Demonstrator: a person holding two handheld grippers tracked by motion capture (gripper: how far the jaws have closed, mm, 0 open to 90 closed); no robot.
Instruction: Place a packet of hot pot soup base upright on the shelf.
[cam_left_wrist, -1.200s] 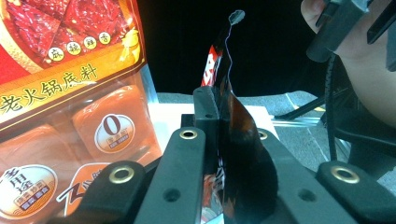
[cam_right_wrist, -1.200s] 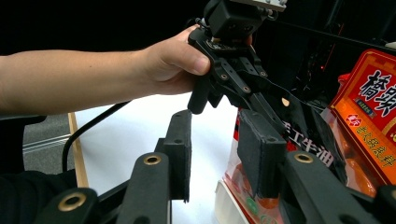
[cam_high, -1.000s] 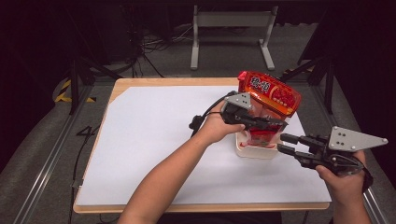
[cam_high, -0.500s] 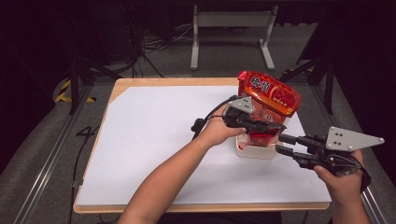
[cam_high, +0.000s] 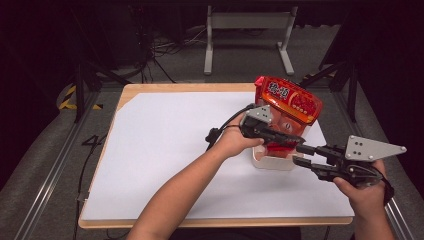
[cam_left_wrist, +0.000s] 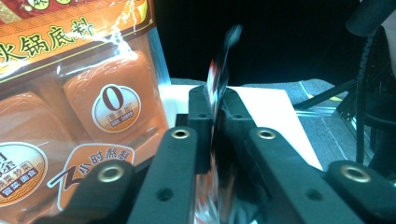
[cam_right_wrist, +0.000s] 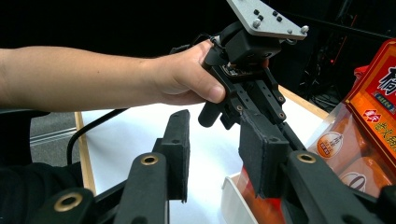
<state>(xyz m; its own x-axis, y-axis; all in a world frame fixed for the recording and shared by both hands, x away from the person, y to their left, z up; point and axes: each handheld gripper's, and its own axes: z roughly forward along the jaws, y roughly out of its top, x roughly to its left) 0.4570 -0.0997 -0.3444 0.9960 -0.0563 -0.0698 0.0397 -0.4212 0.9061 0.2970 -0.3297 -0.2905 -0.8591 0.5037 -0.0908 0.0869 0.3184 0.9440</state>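
Observation:
A red and orange sauce bag (cam_high: 290, 100) stands upright in a small white tub (cam_high: 272, 162) at the right of the white tabletop (cam_high: 165, 150). My left gripper (cam_high: 295, 140) reaches in from the left. In the left gripper view its pads clamp a thin edge of the bag (cam_left_wrist: 93, 93) at the left gripper (cam_left_wrist: 217, 116); the jaws have just been opening, with the film still between them. My right gripper (cam_high: 300, 155) hovers at the tub's right side, open. In the right gripper view the right gripper (cam_right_wrist: 219, 154) straddles the tub's corner (cam_right_wrist: 231, 196) without pressing it.
The white sheet lies on a wooden board whose edge (cam_high: 210, 222) runs along the front. A metal stand (cam_high: 245, 30) and cables sit on the dark floor behind. Rails (cam_high: 50, 170) flank the table's left side.
My left gripper has shifted slightly along the bag. The bag and tub stay where they were, and the right gripper holds its place.

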